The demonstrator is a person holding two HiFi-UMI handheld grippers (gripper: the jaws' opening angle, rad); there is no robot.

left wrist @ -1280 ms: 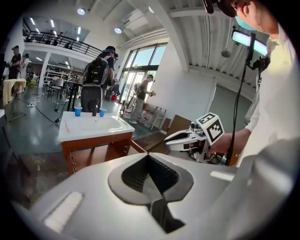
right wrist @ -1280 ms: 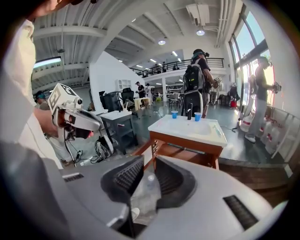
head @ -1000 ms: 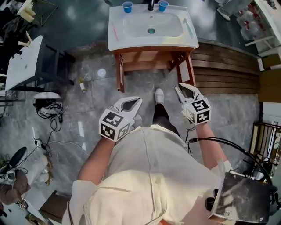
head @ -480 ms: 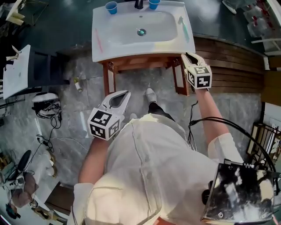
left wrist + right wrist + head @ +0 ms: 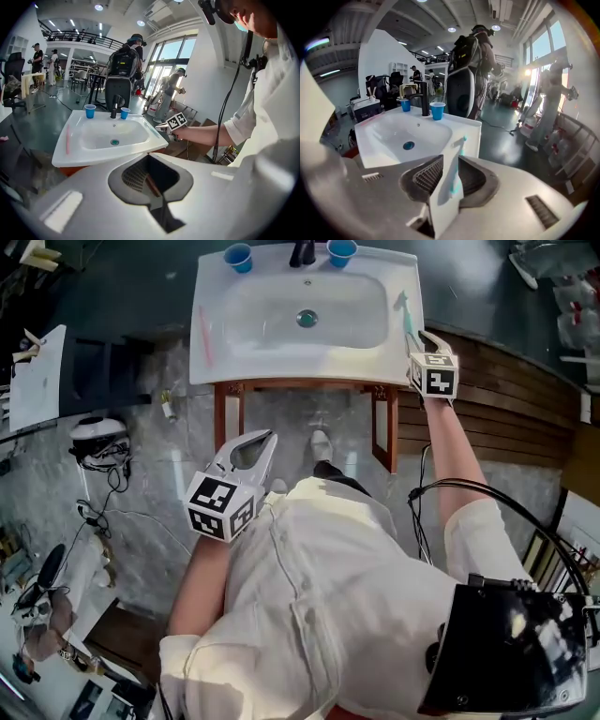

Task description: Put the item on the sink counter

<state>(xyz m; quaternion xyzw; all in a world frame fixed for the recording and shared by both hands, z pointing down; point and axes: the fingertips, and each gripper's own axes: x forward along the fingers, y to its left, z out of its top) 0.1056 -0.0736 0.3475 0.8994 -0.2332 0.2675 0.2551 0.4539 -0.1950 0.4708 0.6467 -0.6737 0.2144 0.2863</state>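
Observation:
A white sink counter [image 5: 214, 367] on a wooden stand fills the top of the head view. My right gripper [image 5: 421, 335] is at the counter's right front corner [image 5: 377, 157]. A thin white item with teal markings [image 5: 445, 197] stands between its pads and touches both. Its far end reaches over the right rim, and the jaws are opening. A teal toothbrush [image 5: 405, 313] lies on that rim just ahead of the tips. My left gripper [image 5: 269, 437] hangs low in front of the stand, shut and empty [image 5: 149, 157]. From the left gripper view, the right gripper [image 5: 161, 127] shows at the counter's edge [image 5: 93, 157].
Two blue cups [image 5: 238, 256] [image 5: 341, 251] flank a black tap [image 5: 302, 253] at the counter's back. A pink toothbrush [image 5: 202, 334] lies on the left rim. Wooden legs [image 5: 223, 418] stand below. Cables [image 5: 103, 460] lie on the floor at left. People stand behind the sink [image 5: 473, 70].
The person has walked up to the sink. My right gripper has gone forward from waist height to the counter's right front corner. The left gripper stays low.

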